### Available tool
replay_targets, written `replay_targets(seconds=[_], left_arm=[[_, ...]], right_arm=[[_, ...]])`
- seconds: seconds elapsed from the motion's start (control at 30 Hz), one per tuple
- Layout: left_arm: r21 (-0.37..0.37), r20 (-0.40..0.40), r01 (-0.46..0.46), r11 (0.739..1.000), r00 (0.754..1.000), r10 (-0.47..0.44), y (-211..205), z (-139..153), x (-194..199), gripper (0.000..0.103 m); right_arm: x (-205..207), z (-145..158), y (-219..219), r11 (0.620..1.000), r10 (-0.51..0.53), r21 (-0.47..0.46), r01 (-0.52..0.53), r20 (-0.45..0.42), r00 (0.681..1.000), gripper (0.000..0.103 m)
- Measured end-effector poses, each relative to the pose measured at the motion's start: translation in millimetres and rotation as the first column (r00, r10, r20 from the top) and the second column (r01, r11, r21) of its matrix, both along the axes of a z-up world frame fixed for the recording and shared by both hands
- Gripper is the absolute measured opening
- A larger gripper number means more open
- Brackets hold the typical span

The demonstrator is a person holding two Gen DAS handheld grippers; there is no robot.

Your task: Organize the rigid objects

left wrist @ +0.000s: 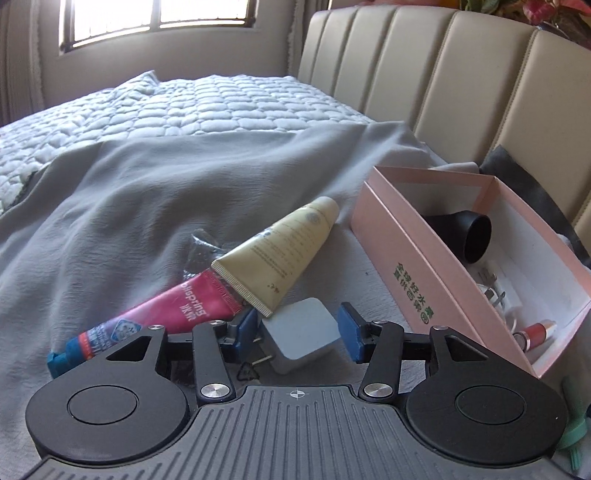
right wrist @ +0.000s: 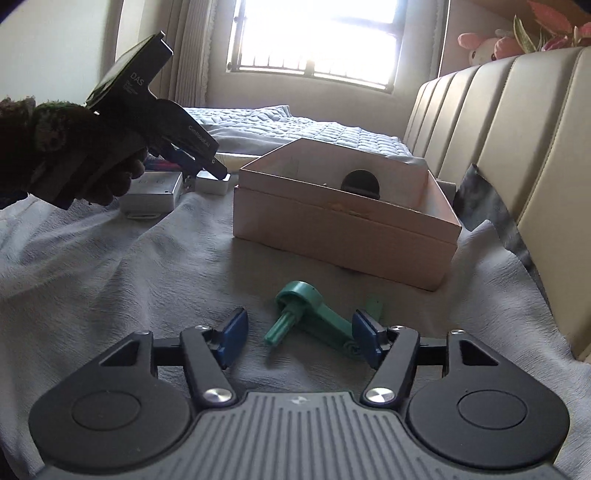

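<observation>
If pads close off-centre, white charger (left wrist: 301,334), low middle of left view between spread pads of left gripper (left wrist: 299,332), may tip on soft grey blanket (left wrist: 147,206). Yellow tube (left wrist: 280,251) leans close, may get bumped. Pink box (left wrist: 399,258) at right. Window upper left.

Right view: right gripper (right wrist: 299,338) released, green handle (right wrist: 314,317) in gap, may roll. Bed, padded headboard (right wrist: 517,129) right.

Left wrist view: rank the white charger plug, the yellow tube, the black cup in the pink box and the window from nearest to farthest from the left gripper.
1. White charger plug: between the open fingers of the left gripper.
2. Yellow tube: just beyond, angled up to the right.
3. Black cup: farther right, inside the pink box.
4. Window: far back, upper left.
</observation>
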State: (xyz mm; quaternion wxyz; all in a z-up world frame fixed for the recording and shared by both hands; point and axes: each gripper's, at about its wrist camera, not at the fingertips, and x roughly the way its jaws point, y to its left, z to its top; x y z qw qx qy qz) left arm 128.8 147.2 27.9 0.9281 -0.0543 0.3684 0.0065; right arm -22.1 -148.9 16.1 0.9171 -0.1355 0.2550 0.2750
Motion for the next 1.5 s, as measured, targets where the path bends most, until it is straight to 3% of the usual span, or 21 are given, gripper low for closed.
replay_targets(seconds=[0.1,0.3,0.37,0.47,0.53,0.67,0.8,1.1,1.27,1.37,1.4,1.5], left_arm=[[0.022,-0.008,0.011,1.0,1.0,-0.01,-5,-1,2,0.055],[0.016,-0.026,0.09,0.996,0.996,-0.09,-10,5,-16,0.055],[0.006,-0.047,0.129,0.992,0.991,-0.129,-14,3,-24,0.045],[0.052,-0.044,0.174,0.983,0.984,-0.172,-28,-5,-37,0.044],[0.102,-0.015,0.161,0.982,0.987,-0.16,-37,-8,-43,0.044],[0.053,0.028,0.08,0.995,0.996,-0.082,-32,-8,-36,0.044],[0.041,0.013,0.005,0.999,1.0,-0.006,-28,-10,-22,0.045],[0.066,-0.004,-0.035,0.997,0.999,0.036,-34,-15,-17,0.044],[0.082,-0.001,-0.012,0.997,1.0,0.013,-35,-15,-19,0.04],[0.047,0.013,-0.005,0.999,1.0,0.005,-33,-11,-28,0.037],[0.029,0.027,0.002,1.0,1.0,-0.003,-32,-7,-35,0.037],[-0.001,0.083,0.05,0.999,0.995,-0.05,-39,5,-68,0.037]], right_arm=[[2,-4,0,1.0,-0.023,0.008,0.023,-0.004,1.0,0.077],[5,-7,-2,0.999,-0.029,0.025,0.029,-0.016,0.999,0.081],[8,-8,-3,0.999,-0.036,0.028,0.037,-0.03,0.999,0.082],[13,-9,-6,0.998,-0.039,0.048,0.043,-0.065,0.997,0.083],[16,-9,-8,0.997,-0.042,0.065,0.048,-0.091,0.995,0.083],[19,-10,-9,0.996,-0.044,0.074,0.052,-0.106,0.993,0.084],[19,-11,-7,0.996,-0.045,0.07,0.052,-0.103,0.994,0.084],[24,-12,-7,0.996,-0.039,0.078,0.05,-0.138,0.99,0.087],[30,-13,-9,0.994,-0.027,0.101,0.045,-0.172,0.985,0.088],[35,-14,-13,0.991,0.008,0.132,0.02,-0.214,0.977,0.094],[39,-14,-15,0.989,0.037,0.15,0.0,-0.241,0.97,0.101],[48,-12,-21,0.982,0.081,0.186,-0.025,-0.3,0.95,0.103]])
